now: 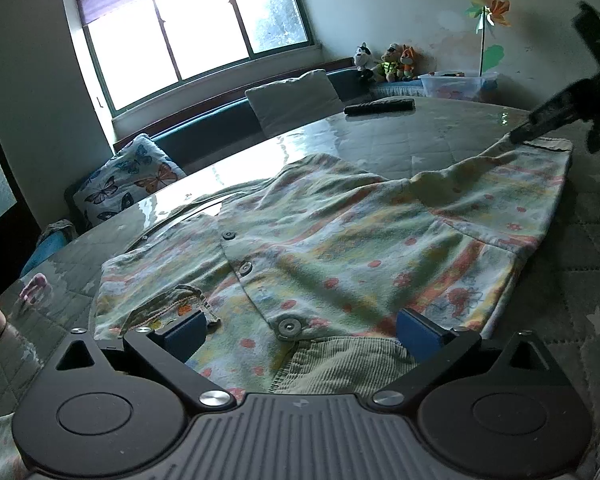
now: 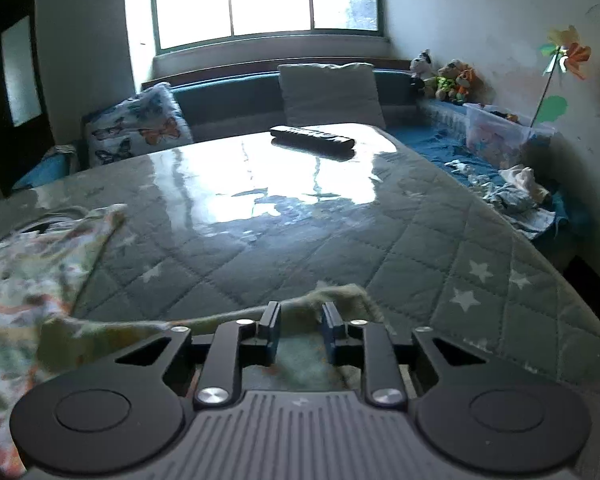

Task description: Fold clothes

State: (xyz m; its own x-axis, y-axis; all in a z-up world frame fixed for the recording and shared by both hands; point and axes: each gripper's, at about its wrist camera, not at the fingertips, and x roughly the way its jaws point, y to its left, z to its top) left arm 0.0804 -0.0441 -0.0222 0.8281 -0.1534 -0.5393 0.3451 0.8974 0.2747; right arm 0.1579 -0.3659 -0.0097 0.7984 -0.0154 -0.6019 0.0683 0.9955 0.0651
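shirt (image 1: 340, 232) lies spread flat on surface (image 2: 300, 216), buttons up, no fold done yet. left claw (image 1: 300, 332) wide open over hem, empty. right claw (image 2: 300, 326) pinching sleeve cuff (image 2: 336, 296). all folds left imo.

Pastel floral shirt (image 1: 340, 248), grey star-quilted tablecloth (image 2: 440, 248)

A home living room: cushioned window bench (image 2: 228, 108), butterfly pillow (image 1: 128, 184), plush toys (image 1: 386, 63), remote (image 2: 312, 136) on a quilted table (image 2: 340, 240)
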